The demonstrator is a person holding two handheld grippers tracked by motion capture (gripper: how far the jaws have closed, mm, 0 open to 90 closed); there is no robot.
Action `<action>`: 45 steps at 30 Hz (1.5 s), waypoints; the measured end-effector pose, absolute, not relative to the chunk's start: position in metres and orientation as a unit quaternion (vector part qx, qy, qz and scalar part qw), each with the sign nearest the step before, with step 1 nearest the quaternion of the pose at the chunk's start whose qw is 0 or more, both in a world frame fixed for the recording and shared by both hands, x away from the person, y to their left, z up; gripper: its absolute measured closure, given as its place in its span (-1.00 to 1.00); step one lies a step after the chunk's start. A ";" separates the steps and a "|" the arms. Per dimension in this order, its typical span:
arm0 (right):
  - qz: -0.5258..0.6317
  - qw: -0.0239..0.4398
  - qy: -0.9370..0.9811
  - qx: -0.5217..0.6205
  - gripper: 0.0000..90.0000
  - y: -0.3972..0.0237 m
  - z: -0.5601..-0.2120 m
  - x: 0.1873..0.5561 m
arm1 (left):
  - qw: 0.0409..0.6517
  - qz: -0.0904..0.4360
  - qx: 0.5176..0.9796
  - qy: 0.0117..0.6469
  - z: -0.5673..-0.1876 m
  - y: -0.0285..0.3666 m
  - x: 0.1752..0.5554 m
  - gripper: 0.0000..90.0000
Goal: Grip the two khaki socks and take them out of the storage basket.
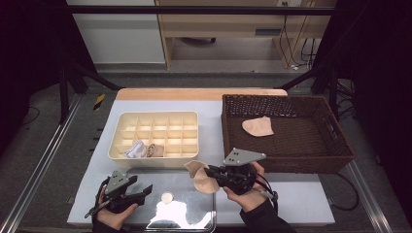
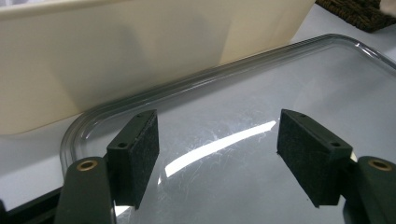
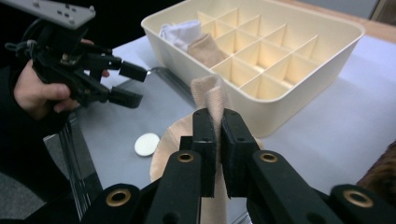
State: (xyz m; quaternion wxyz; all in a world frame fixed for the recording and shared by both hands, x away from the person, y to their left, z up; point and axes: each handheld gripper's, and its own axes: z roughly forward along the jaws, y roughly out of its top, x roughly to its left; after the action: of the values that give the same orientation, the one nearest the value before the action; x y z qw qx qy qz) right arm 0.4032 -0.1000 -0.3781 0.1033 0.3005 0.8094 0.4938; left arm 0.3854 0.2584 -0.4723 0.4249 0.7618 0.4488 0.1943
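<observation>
Here a beige sock [image 3: 210,100] hangs near the front of the cream divided box [image 1: 154,133], over the clear tray [image 1: 194,213], pinched between the right gripper [image 3: 218,140] pads. The left gripper [image 2: 217,154], jaws apart and holding nothing, hovers at the tray's left.

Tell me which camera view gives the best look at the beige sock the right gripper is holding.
The right gripper view: the beige sock stands pinched between the right gripper, its folded edge up close. The high view shows the sock small, hanging beside the divided box. The left gripper view faces the clear tray instead.
</observation>
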 end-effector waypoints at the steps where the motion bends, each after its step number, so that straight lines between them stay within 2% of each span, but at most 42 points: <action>1: 0.493 0.102 0.810 0.300 0.90 -0.099 -0.381 0.403 | 0.425 0.194 0.762 0.449 -0.472 0.258 0.385 -0.36; 23: 0.452 0.034 0.834 0.315 0.90 -0.079 -0.447 0.401 | 0.428 0.193 0.760 0.450 -0.471 0.260 0.385 -0.35; 28: 0.436 0.034 0.841 0.319 0.89 -0.076 -0.459 0.402 | 0.429 0.193 0.759 0.450 -0.471 0.260 0.385 -0.35; 38: 0.411 0.055 0.851 0.322 0.68 -0.071 -0.473 0.402 | 0.429 0.192 0.760 0.450 -0.471 0.260 0.385 -0.35; 45: 0.424 0.060 0.844 0.323 0.47 -0.073 -0.469 0.401 | 0.430 0.191 0.758 0.451 -0.472 0.261 0.386 -0.35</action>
State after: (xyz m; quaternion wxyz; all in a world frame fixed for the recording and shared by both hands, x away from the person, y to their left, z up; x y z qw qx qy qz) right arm 0.4012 -0.0732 -0.4694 0.0600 0.3234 0.8437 0.4242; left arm 0.3856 0.2606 -0.4717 0.4296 0.7584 0.4515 0.1910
